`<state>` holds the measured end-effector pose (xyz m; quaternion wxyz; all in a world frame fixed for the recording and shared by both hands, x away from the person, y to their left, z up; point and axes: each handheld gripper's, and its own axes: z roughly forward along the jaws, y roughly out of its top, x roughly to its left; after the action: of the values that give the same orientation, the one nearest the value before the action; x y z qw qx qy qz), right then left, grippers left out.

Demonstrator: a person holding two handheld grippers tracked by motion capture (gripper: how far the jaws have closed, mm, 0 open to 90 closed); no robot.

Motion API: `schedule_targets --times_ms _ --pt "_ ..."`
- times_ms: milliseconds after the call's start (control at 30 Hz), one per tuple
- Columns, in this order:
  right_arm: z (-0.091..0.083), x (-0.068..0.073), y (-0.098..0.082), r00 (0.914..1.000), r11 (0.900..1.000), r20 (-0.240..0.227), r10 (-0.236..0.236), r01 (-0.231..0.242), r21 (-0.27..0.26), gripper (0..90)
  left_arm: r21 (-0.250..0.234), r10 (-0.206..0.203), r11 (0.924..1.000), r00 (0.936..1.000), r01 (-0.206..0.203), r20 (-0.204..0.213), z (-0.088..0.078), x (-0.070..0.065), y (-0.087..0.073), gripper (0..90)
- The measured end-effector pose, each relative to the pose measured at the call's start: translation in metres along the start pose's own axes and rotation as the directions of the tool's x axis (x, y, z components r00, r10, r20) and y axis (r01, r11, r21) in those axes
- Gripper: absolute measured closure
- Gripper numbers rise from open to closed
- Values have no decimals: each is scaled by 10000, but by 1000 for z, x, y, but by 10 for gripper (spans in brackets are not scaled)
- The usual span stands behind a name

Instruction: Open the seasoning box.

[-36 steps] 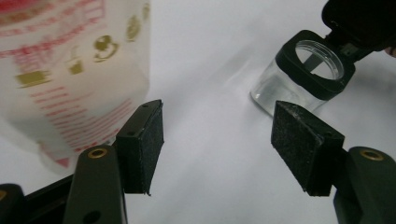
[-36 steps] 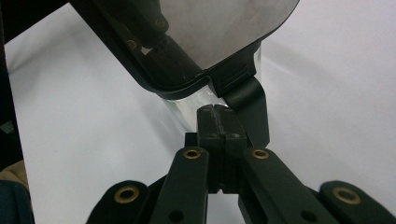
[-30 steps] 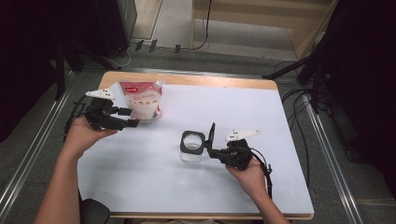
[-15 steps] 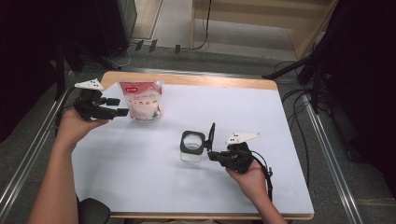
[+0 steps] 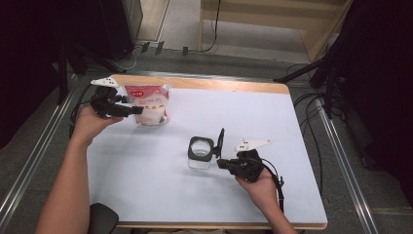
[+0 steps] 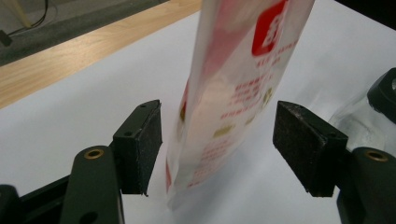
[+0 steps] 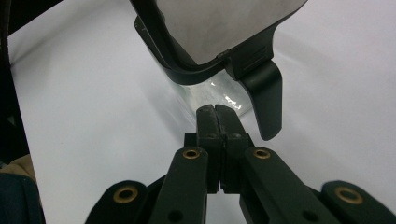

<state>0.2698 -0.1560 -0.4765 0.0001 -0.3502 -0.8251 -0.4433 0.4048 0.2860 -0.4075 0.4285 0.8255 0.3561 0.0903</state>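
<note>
High view: the left gripper [image 5: 127, 109] has been brought back to the pouch [image 5: 148, 104] at ten o'clock. Left gripper view: jaws spread, pouch between them — ungripped. Right gripper view: the right gripper [image 7: 215, 112], pressed together, is being kept by the open jar [image 7: 205, 84] — pouring likely follows.

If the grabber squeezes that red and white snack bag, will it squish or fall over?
The thin red and white plastic bag looks soft, so it would probably crumple between the left gripper's open pads. It stands tall on a narrow base, so a sideways nudge might tip it. It seems light.
</note>
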Motion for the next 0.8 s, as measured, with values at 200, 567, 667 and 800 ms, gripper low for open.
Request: schedule_targets --times_ms 200,567,667,800 --pt "2 2 -3 10000 10000 73 -44 44 -14 848 -157 145 9998 9997 -148 -175 10 -4 5 455" --pt "0 1 -3 9999 9997 127 51 -48 -248 763 167 -94 9998 9999 92 116 12 -14 8 759" --pt "0 2 -2 9999 9995 116 19 -15 -307 713 283 -310 9991 9995 311 -56 12 -16 8 839" --pt "0 5 -1 10000 9992 19 -86 86 -379 692 102 -1073 9942 9942 1073 -14 12 -15 10 891"
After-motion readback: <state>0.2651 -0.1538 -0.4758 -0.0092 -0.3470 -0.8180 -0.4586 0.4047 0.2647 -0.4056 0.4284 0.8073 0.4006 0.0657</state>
